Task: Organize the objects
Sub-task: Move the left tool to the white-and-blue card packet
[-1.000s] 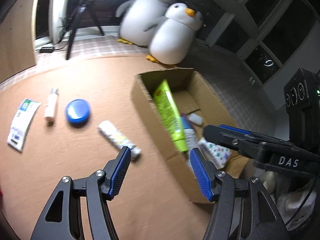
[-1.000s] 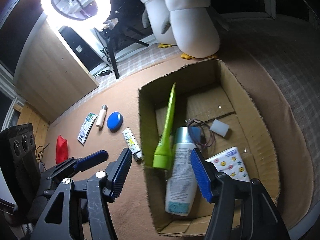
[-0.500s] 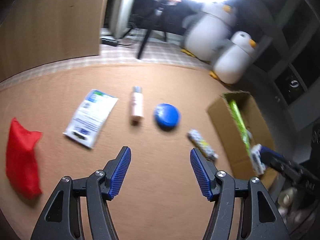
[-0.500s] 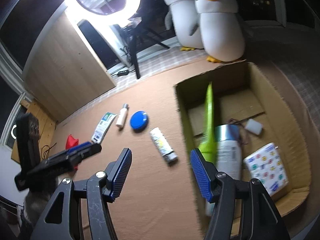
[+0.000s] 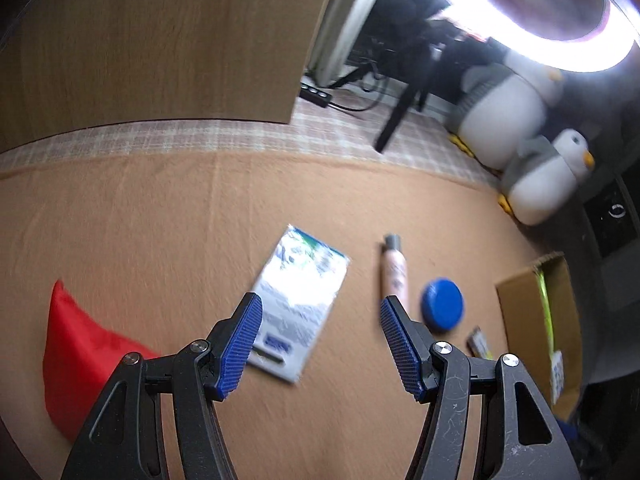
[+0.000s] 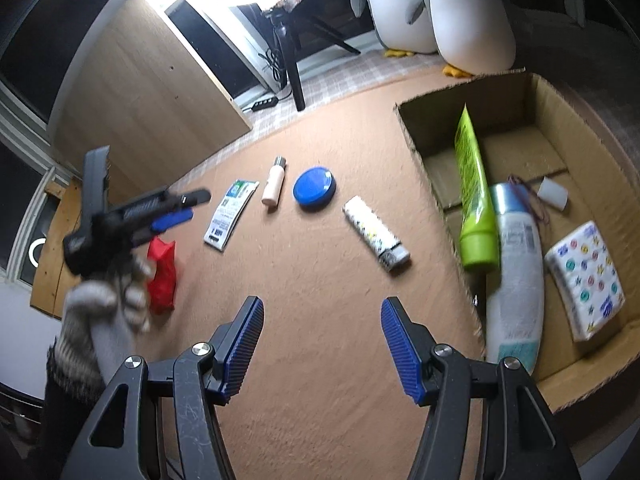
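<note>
The surface (image 6: 320, 320) is covered in a tan, slightly nubby cloth, and the open cardboard box (image 6: 408, 128), corrugated and rectangular, sits on it as the landmark. Inside the box lie a tall white bottle (image 6: 516, 280), a lime-green tube (image 6: 474, 196) leaning on the box's left wall, a soft tissue pack (image 6: 586, 272) printed with coloured dots, and a small white block (image 6: 554, 194). The left tool (image 5: 320, 336) has its ribbed blue pads spread wide, holding nothing, hovering over a flat glossy white-and-blue sachet (image 5: 298, 304) well left of the box. The right tool (image 6: 322, 344) is likewise wide apart and empty, above bare cloth just left of the box. A crumpled red pouch (image 6: 162, 276) lies farthest from the box, beside the gloved left hand (image 6: 108, 308). Just left of the box lies a white patterned cylinder (image 6: 376, 234); further left sit a round blue lid (image 6: 314, 188), smooth and disc-shaped, then a slim pale tube (image 6: 274, 186) with a grey cap. Two plush penguins (image 6: 440, 8) stand behind the box.
</note>
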The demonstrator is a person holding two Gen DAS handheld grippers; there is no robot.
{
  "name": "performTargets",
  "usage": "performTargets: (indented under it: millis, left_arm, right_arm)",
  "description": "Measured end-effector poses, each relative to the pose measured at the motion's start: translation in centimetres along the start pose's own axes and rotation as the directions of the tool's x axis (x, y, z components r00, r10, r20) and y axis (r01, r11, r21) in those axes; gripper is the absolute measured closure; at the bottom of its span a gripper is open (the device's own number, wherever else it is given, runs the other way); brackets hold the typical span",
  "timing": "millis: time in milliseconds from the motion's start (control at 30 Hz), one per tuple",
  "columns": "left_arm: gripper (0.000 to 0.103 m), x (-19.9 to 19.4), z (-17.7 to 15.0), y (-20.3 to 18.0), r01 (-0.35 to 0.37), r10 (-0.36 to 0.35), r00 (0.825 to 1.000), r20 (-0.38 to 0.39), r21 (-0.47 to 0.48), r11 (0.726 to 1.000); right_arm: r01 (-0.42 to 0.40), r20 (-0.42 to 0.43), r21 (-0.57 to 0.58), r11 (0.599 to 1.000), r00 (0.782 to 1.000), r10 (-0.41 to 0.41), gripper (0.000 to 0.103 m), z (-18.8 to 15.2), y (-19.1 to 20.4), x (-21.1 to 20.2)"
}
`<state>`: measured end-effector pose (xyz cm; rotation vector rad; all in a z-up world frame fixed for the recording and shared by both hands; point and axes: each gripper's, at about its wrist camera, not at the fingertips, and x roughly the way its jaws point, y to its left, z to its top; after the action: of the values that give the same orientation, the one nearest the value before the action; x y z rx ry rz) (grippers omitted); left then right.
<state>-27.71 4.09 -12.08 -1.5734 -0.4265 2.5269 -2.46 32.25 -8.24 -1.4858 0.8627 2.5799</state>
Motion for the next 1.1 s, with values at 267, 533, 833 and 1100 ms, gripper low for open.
performTargets:
  millis: [267, 533, 833, 1100]
  left_arm:
    - [0.038, 4.1, 2.4, 1.5, -0.002, 0.0, 1.0, -0.029, -0.077, 0.997]
    - [0.048, 6.2, 2.3, 1.9, -0.017, 0.014, 0.999, -0.041, -0.083, 0.996]
    - [0.078, 5.4, -0.6, 1.5, 0.005, -0.006, 0.999, -0.043, -0.043, 0.999]
    - [0.078, 3.7, -4.8, 0.1, 0.002, -0.001, 1.0, -0.025, 0.024, 1.0]
  right_arm:
    - [0.025, -0.029, 0.018, 1.0, 0.999, -0.025, 0.046, -1.1, -0.6, 0.3]
    - [0.057, -0.047, 0.032, 0.998, 0.997, -0.055, 0.046, -1.4, -1.6, 0.8]
    - [0.052, -0.07, 0.016, 0.999, 0.996, -0.051, 0.046, -0.9, -1.2, 1.7]
    - [0.021, -0.09, -0.012, 1.0, 0.996, -0.022, 0.046, -1.1, -0.2, 2.5]
